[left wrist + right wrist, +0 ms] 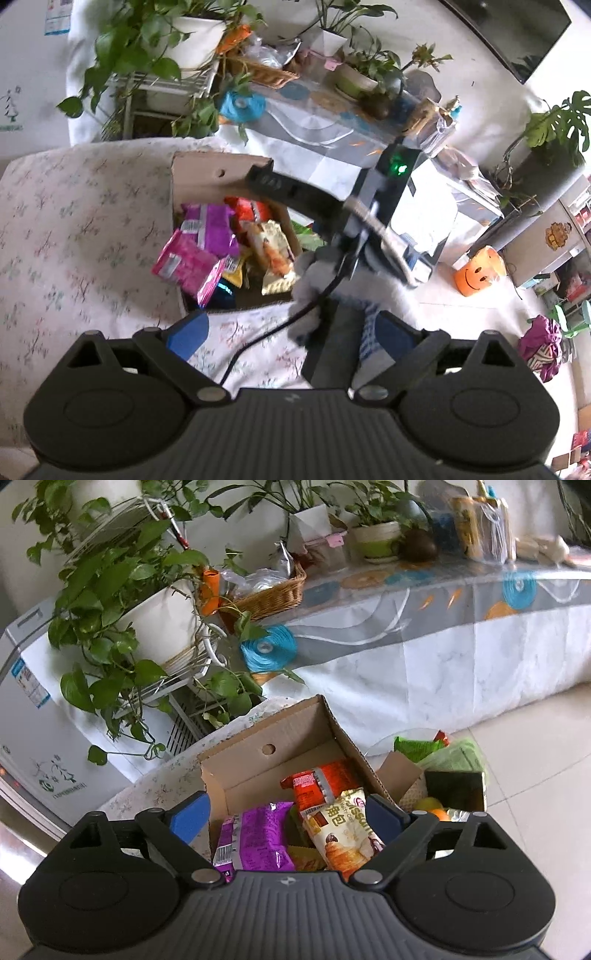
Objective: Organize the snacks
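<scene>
An open cardboard box (207,170) (295,738) sits on a floral-cloth surface (85,236) and holds several snack packets. Among them are a pink packet (188,266), a purple one (214,229) (255,838), an orange-red one (251,210) (317,782) and a croissant packet (273,254) (347,834). My right gripper (288,816) hovers open over the box, with the packets lying below its blue fingers and none pressed. Its black body (388,184) shows in the left wrist view, reaching over the box. My left gripper (290,332) is open and empty, nearer than the box, above the cloth.
A long table with a patterned cover (406,635) stands behind the box, bearing potted plants (376,539) and a wicker basket (273,594). A plant stand (159,627) and a white freezer (33,709) are at the left. Green packets (417,746) lie right of the box; an orange smiley bucket (476,277) sits on the tiled floor.
</scene>
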`<state>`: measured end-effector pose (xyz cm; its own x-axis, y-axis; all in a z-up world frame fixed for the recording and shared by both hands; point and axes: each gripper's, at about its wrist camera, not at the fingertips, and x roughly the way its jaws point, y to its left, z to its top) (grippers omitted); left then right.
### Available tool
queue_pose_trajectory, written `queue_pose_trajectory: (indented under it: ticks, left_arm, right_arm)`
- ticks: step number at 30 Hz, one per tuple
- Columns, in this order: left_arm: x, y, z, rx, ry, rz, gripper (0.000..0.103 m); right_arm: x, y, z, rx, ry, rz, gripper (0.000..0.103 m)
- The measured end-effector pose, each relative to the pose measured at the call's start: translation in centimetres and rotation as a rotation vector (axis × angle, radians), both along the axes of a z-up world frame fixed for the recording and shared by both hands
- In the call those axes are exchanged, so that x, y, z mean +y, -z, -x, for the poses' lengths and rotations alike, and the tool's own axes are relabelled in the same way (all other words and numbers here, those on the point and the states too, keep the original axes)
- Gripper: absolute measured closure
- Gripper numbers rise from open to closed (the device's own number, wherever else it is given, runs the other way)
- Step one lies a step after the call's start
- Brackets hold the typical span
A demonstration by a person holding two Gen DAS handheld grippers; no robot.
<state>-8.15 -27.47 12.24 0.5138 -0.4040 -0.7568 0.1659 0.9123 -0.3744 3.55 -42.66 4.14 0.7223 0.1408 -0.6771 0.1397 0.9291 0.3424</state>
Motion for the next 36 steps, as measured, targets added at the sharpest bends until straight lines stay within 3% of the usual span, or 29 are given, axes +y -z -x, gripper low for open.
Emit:
queue_pose_trajectory:
  ticks: [7, 12, 22, 28, 36]
  left_arm:
    - [0.7, 1.1, -2.6, -0.062, 0.012, -0.039, 0.002]
    - [0.9, 2.4, -3.7, -0.062, 0.048, -0.022, 0.002]
    - [1.6, 3.6, -4.3, -0.112, 0.084, -0.009, 0.002]
    - [2.7, 5.0, -6.4, -0.117, 0.02, -0.058, 0.002]
    - [2.8, 8.2, -9.8, -0.069, -0.085, -0.155, 0.002]
  right_arm:
    - [-0.1, 0.7, -1.1, 0.067, 0.022, 0.092, 0.007]
    - [-0.1, 1.5, -1.3, 0.106, 0.035, 0.134, 0.007]
    - [-0.7, 3.1, -3.1, 0.187, 0.087, 0.128, 0.006]
    - [-1.9, 3.5, -3.6, 0.203, 0.167, 0.128, 0.006]
    - [-1.3, 3.2, -3.8, 0.193, 0.118, 0.167, 0.006]
